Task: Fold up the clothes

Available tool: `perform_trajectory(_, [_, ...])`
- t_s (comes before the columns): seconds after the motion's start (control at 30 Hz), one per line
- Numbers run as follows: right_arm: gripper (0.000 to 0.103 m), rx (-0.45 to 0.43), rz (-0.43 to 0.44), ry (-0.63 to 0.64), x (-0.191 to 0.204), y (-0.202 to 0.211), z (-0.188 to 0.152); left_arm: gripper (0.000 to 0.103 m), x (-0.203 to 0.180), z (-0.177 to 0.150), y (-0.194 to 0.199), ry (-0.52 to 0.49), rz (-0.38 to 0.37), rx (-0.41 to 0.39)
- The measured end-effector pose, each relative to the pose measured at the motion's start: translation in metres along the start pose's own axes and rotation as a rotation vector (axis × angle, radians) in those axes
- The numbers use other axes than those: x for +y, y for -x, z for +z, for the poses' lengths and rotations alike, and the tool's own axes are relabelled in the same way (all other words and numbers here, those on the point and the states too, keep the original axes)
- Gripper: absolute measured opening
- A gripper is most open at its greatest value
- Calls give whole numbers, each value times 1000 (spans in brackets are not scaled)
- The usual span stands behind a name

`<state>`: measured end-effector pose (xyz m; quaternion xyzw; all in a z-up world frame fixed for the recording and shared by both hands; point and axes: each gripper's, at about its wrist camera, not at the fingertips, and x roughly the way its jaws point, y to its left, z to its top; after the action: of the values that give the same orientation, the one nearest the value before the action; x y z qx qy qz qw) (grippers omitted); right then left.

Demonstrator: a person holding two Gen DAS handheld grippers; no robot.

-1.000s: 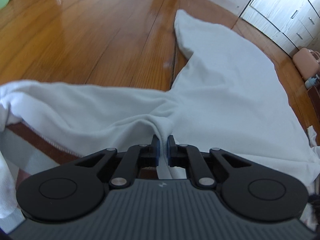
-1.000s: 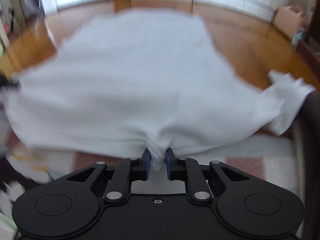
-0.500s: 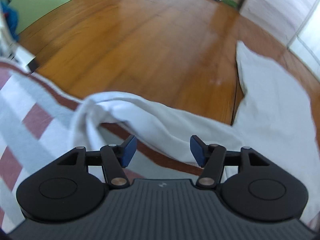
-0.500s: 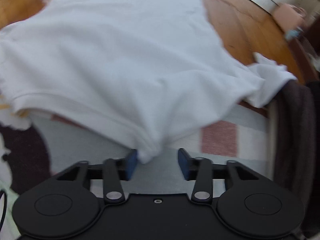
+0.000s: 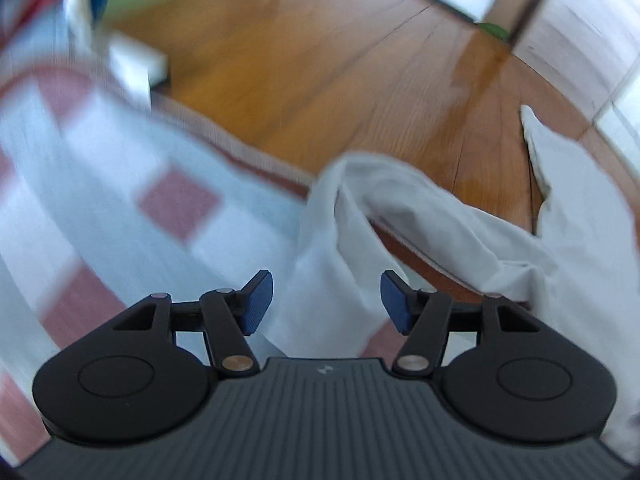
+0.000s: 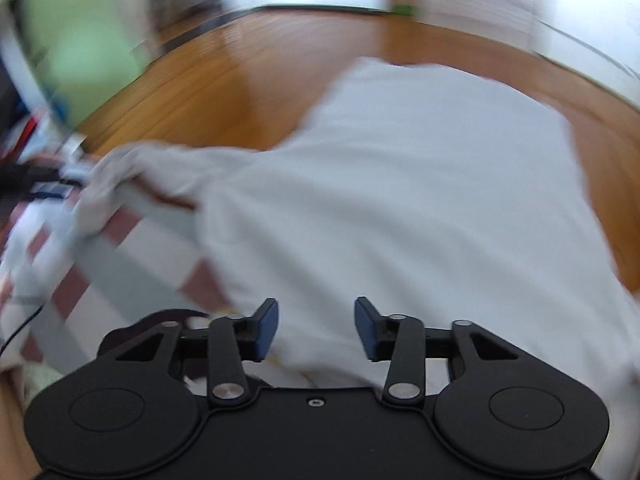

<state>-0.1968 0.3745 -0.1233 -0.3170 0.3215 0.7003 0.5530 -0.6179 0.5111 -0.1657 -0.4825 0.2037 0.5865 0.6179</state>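
Now both claws stand apart from the cloth. The left gripper (image 5: 327,300) has its blue pads spread, with nothing pressed between them; a sleeve of the white cotton T-shirt (image 5: 452,220) lies under and beyond the gap, but neither pad touches it. The right gripper (image 6: 316,328) is likewise unclasped, its jaws having just been easing a little narrower, with only the shirt's body (image 6: 420,200) seen past them (no fabric is pinched). The garment lies spread flat, partly on the glossy orange-brown wooden floor (image 5: 320,80) and partly over the edge of the pale checked rug with dull red squares (image 5: 176,204). Its one sleeve stretches out onto the rug toward the left gripper's side. Both views are smeared by motion, so the pale green shape (image 6: 84,60) at the far left cannot be made out.
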Motion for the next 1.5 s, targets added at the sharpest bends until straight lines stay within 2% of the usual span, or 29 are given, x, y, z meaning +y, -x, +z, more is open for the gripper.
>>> perform_trajectory(0.03, [41,8,30,58,15,-13,12,59,0,2,-1,38,-53,17])
perform_trajectory(0.1, [40,22,91,136,41,-31,36,69,-10,2,5,-8,-104,-24])
perform_trajectory(0.13, [40,28,123,170,51,-41,45,84,-21,-2,5,-86,-55,-30])
perform_trajectory(0.17, [40,31,150,202,61,-51,53,94,-33,-7,0,-182,19,-16])
perform_trajectory(0.23, [40,15,153,251,78,-66,61,96,-56,-18,-18,-369,126,33])
perform_trajectory(0.3, [43,9,138,272,90,-81,66,96,-68,-28,-35,-517,177,53])
perform_trajectory(0.33, [44,21,125,265,94,-90,67,84,-69,-29,-42,-541,200,51])
perform_trajectory(0.37, [44,34,115,261,96,-97,68,38,-65,-24,-46,-520,223,46])
perform_trajectory(0.4, [44,41,106,265,97,-102,69,9,-60,-19,-51,-498,245,41])
perform_trajectory(0.43, [44,47,98,270,99,-107,69,8,-53,-12,-53,-456,264,22])
perform_trajectory(0.5, [45,42,95,291,99,-114,68,8,-32,17,-40,-276,285,-79])
perform_trajectory(0.53, [47,31,102,302,98,-116,66,8,-25,31,-30,-215,270,-127])
perform_trajectory(0.6, [48,19,75,301,95,-120,65,8,-16,56,-12,-152,223,-222])
perform_trajectory(0.7, [47,35,82,273,86,-123,64,8,7,82,-1,-89,173,-314])
perform_trajectory(0.73, [38,46,79,286,86,-125,63,8,16,89,1,-63,151,-335])
perform_trajectory(0.77, [6,57,72,304,87,-127,62,8,28,89,-1,-32,120,-334])
perform_trajectory(0.83, [5,64,52,359,93,-127,58,8,49,88,-9,11,70,-325])
perform_trajectory(0.87, [5,37,64,362,95,-121,57,8,57,88,-14,35,55,-314])
perform_trajectory(1.0, [5,-36,179,297,93,-94,52,8,94,88,-21,179,-13,-356])
perform_trajectory(1.1, [5,6,249,305,88,-87,38,8,120,89,-23,304,-15,-421])
perform_trajectory(1.2, [5,127,272,310,80,-98,25,8,135,87,-24,383,-20,-410])
perform_trajectory(1.27, [5,140,299,278,76,-99,20,9,135,85,-24,383,-11,-401])
perform_trajectory(1.33, [7,144,273,277,81,-99,19,15,132,84,-22,368,14,-401])
perform_trajectory(1.4, [7,139,247,315,87,-99,16,27,130,82,-16,374,24,-432])
perform_trajectory(1.43, [7,134,232,343,91,-98,15,33,130,81,-11,385,26,-457])
perform_trajectory(1.5, [7,130,205,395,97,-97,13,34,132,78,3,420,39,-552])
